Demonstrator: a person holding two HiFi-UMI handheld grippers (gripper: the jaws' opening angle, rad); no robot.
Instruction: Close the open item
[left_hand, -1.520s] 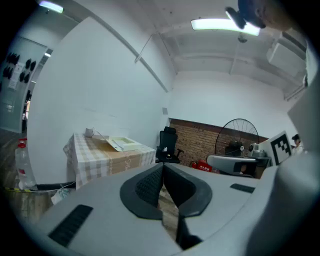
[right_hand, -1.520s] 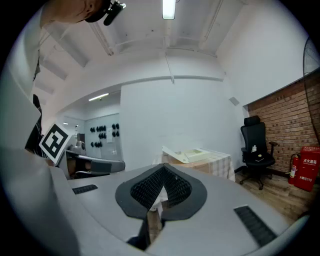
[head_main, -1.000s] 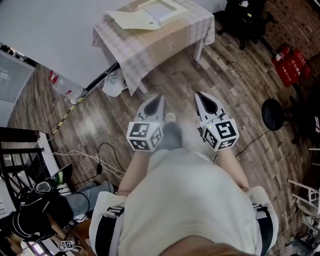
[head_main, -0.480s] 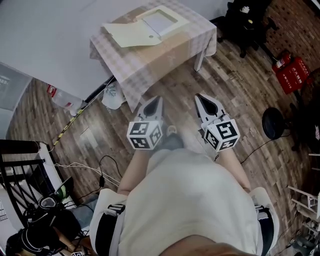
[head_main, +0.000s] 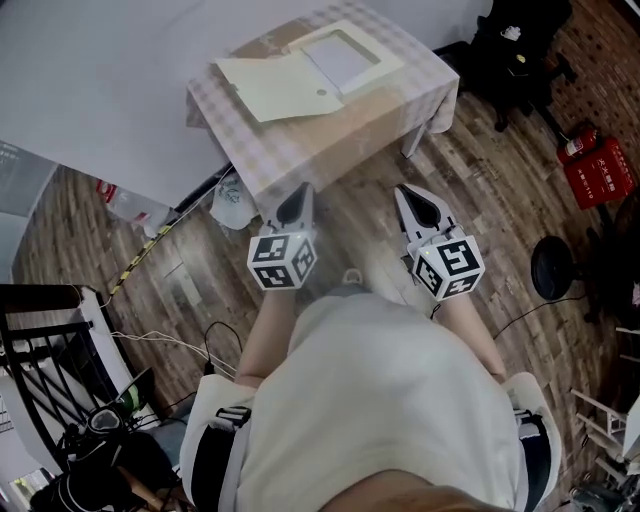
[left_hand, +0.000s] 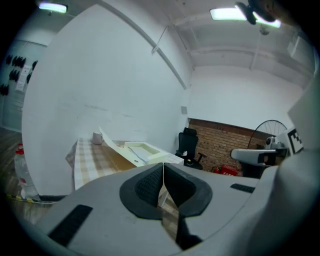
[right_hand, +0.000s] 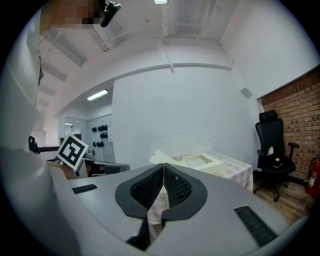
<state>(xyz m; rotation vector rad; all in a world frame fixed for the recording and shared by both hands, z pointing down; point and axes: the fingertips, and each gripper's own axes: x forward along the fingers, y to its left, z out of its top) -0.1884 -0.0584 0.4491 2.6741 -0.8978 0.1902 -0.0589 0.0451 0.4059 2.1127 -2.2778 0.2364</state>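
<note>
Well, both my grippers are shut tight and empty. The left gripper (head_main: 299, 196) and the right gripper (head_main: 409, 197) hang side by side over the wooden floor, on the near side of the table (head_main: 300, 150) and apart from it. Each gripper view shows the ribbed pads pressed together along one seam with nothing between them, on the left (left_hand: 163, 172) and on the right (right_hand: 163, 176).

The box (head_main: 345, 58) sits open on the table, its lid (head_main: 280, 88) thrown out beside it. From above the lid looks flat; the left gripper view shows it rising at a slant (left_hand: 111, 141), and only that view shows a small cup (left_hand: 96, 138) at the table's far end. The black office chair (head_main: 520, 40) stands beyond the table.
</note>
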